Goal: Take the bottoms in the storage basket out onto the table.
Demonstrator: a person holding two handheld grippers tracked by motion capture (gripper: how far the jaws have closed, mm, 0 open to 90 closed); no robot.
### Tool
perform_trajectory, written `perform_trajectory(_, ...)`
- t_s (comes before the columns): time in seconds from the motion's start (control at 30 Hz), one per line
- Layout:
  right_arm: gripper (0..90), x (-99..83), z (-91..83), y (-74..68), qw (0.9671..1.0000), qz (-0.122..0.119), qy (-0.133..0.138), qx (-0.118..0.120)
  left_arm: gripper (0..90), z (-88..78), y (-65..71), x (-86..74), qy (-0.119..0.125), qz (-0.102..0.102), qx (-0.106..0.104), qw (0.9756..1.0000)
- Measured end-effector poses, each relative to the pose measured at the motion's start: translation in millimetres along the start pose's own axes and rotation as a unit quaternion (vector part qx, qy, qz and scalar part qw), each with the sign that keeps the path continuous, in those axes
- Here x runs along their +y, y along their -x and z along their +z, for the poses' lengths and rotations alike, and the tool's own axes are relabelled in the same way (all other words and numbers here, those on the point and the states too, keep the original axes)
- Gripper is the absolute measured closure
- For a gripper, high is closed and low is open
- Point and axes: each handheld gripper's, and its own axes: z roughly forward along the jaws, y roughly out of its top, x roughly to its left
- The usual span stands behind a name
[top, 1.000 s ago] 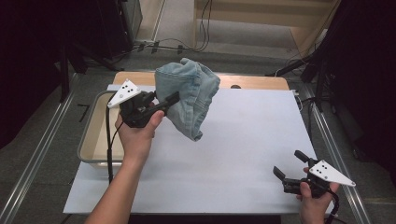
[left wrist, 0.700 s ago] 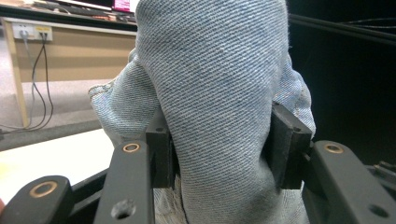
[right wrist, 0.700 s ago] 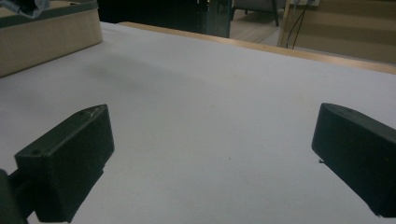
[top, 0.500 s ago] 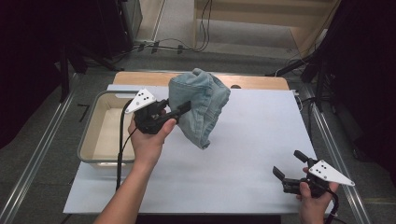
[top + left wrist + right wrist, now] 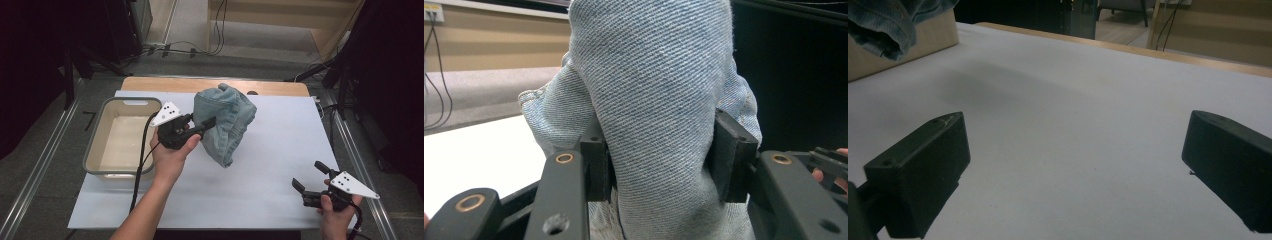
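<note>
1. Step: carry phase, as I read it. Left tongs hold the jeans in the air at frame centre of the high view, above the white surface.
2. Left tongs state: clamped on a thick bunched fold of denim. In the left gripper view both pads press into the jeans, which bulge out above and below the grip.
3. Right tongs: spread wide, nothing between them, resting low at lower right of the high view. The right gripper view has bare surface between the jaws and a corner of the jeans at upper left.
4. Jeans location: right of the tub, not over it. The lowest tip hangs just above the surface; contact can't be confirmed.
5. Orientation: long axis is near vertical, leaning slightly. The bulk sits upper right and tapers to a point at lower centre. Waist vs. leg end is not readable in the crumple.
6. Next move, my guess: lower onto the open surface at centre and release, or bring the right tongs in for a second edge to spread it. Needs a free hem or corner exposed first; right now it's a wad.
7. Risk: single-point grip on a bunched fold, so the fabric may slip or unroll unevenly on set-down.
</note>
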Motion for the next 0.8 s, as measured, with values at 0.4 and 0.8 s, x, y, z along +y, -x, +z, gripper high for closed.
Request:
perform_trajectory(0.4, 0.0, -0.2, 0.1, 0.4, 1.0000, -0.001, 0.000, 0.000, 49.9, 13.6, 3.1, -17.2, -0.019, -0.005, -0.004, 0.9998)
perform_trajectory(0.8, 0.0, -0.7, 0.1, 1.3, 1.0000, 0.004, 0.000, 0.000, 49.8, 31.7, 6.3, -34.7, -0.051, -0.009, -0.006, 0.9987)
